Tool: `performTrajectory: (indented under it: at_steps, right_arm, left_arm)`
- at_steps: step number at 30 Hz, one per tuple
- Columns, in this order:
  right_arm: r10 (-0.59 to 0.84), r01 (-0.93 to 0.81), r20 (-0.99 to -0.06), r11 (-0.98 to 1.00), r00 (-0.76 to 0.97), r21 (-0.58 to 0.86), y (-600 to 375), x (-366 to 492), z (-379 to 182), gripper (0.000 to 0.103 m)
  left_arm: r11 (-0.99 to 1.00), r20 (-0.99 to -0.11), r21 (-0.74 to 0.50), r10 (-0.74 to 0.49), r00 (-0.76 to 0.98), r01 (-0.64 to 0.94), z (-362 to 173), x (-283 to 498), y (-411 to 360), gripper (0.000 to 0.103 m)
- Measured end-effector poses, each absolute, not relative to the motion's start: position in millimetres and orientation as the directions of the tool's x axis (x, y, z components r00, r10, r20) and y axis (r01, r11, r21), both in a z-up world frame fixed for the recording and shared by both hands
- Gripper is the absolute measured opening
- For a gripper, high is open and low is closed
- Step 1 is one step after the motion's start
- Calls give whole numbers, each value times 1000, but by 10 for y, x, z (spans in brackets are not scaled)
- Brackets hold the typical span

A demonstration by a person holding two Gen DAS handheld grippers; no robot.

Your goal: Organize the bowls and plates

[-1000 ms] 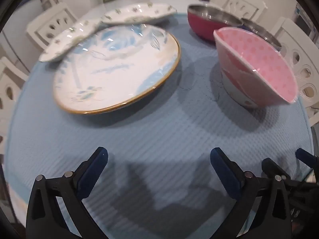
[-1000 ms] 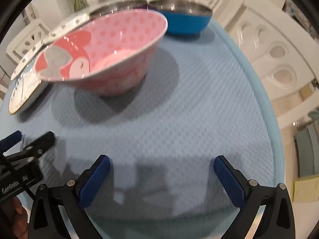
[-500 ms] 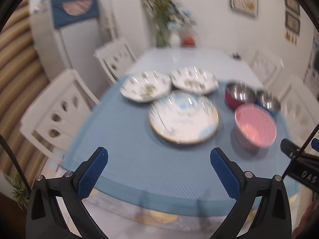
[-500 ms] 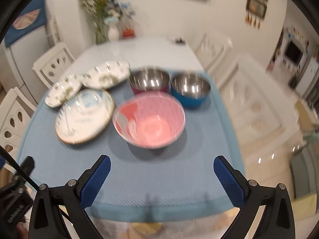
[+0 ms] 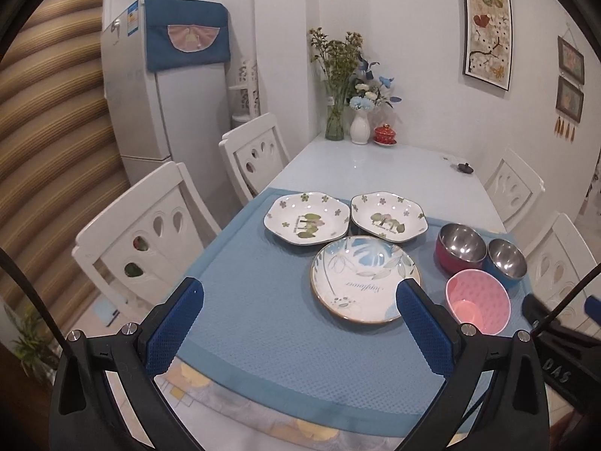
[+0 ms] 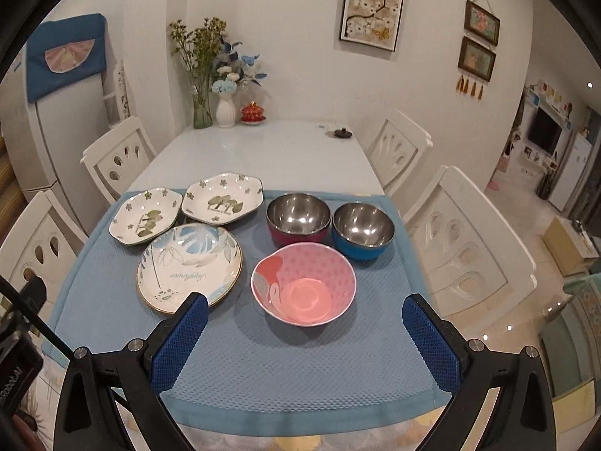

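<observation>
Both grippers pulled back above mat (image 6: pixel 300 368), jaws apart, television (image 6: pixel 546 133) only in right view

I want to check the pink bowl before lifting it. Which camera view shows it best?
The right wrist view: the pink bowl sits near the centre, whole rim and inside visible. In the left wrist view the pink bowl is smaller, far right, its near-left rim hidden behind a claw finger.

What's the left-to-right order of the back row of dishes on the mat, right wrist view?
Small flowered plate → second flowered plate → red steel bowl → blue steel bowl.
</observation>
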State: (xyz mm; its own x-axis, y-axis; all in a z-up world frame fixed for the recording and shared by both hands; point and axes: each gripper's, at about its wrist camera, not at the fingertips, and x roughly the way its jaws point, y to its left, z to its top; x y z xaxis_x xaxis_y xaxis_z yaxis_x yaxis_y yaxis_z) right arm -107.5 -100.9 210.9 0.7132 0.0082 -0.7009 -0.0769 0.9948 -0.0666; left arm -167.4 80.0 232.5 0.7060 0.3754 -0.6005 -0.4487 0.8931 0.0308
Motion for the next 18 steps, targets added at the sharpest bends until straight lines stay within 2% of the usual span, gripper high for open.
performTrajectory:
  at_steps: [7,18]
  right_arm:
    - [-21,-50,-772,996,635,-68,-822,-963,1844,103]
    - [-17,-25,-812,999,584,-39,-548,-718,1754,103]
  left_arm:
    - [911,-642,48,342,687,-409,2162,-1545,869,102]
    - [922,-690,71,321,649,-381,2001,-1298,1177,102]
